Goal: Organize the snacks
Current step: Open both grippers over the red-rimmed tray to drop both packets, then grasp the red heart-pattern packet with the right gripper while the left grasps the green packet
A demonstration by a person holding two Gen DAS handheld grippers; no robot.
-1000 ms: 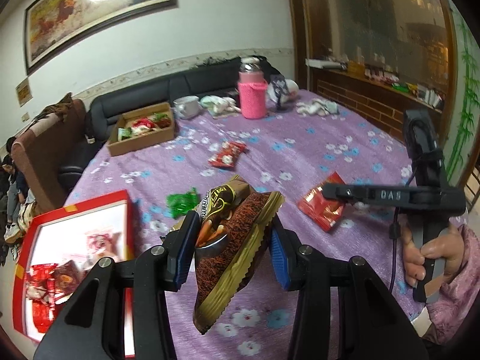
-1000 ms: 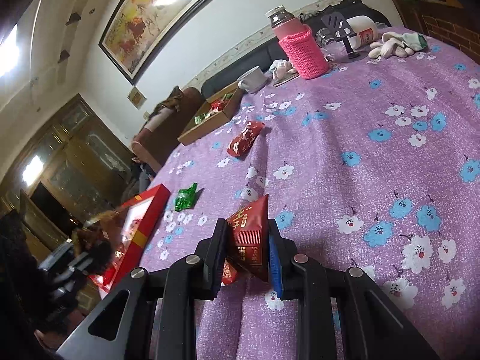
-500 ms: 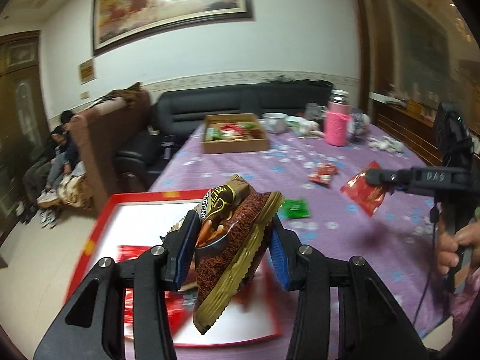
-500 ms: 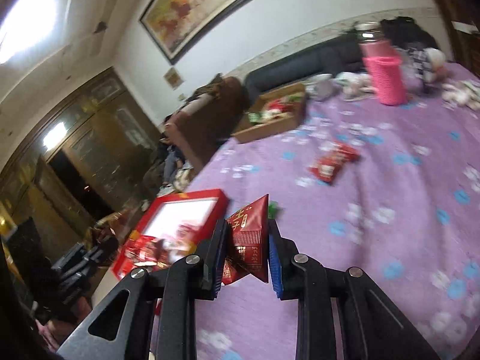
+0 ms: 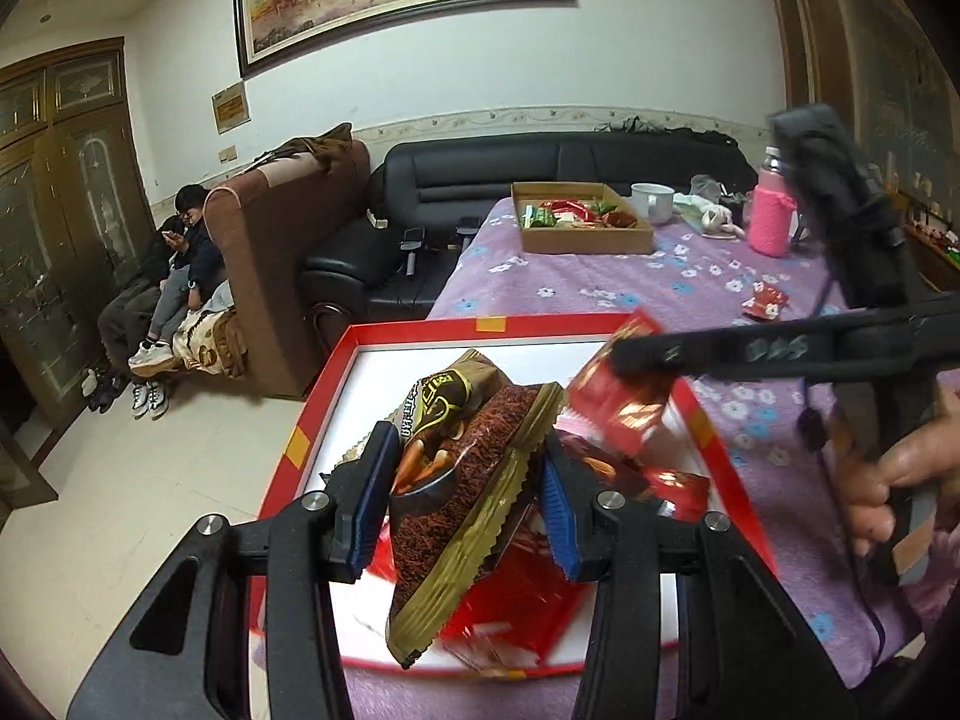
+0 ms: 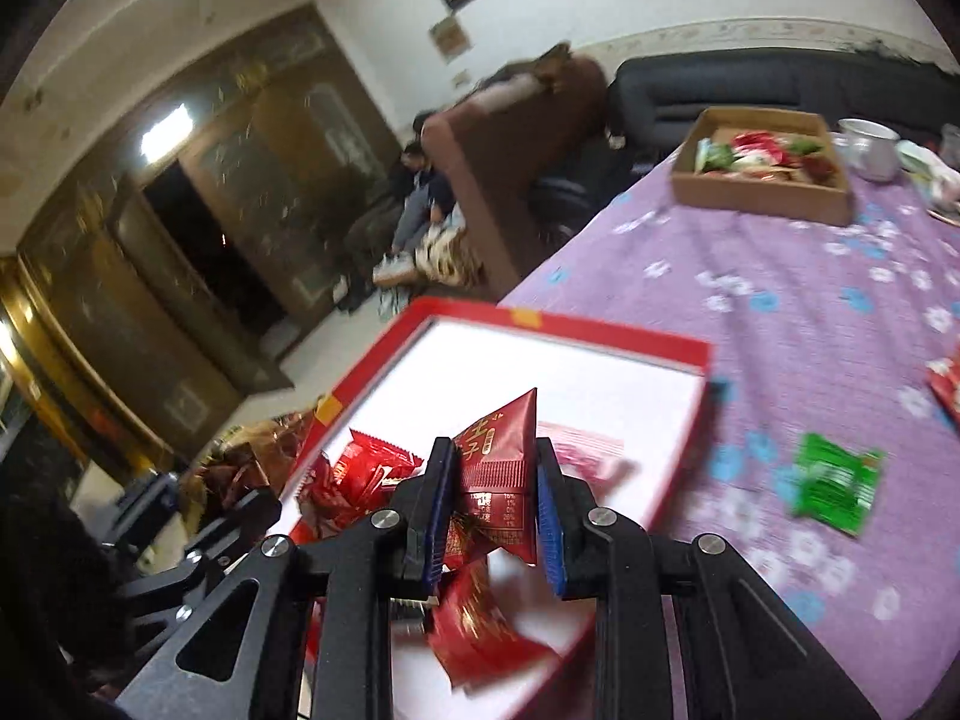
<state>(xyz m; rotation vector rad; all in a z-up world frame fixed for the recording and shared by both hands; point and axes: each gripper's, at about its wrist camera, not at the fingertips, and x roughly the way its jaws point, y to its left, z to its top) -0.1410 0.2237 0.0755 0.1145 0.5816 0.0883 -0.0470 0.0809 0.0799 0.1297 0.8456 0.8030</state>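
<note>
The left gripper (image 5: 468, 480) is held w/ both blue-padded fingers (image 5: 375, 480) pressed on a brown packet (image 5: 462, 492), angled downward. The right gripper (image 6: 491, 510) is likewise clamped on a red packet (image 6: 501, 480); its handle is gripped by the right hand (image 5: 894, 480), seen from the left wrist cam.

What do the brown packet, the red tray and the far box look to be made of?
Brown packet: glossy plastic or foil film; it glints and has a crimped serrated seal. Red tray: probably coated card, smooth red rim, white inside, taped corners. Far box: plain matte brown cardboard, with raw-looking folded walls.
</note>
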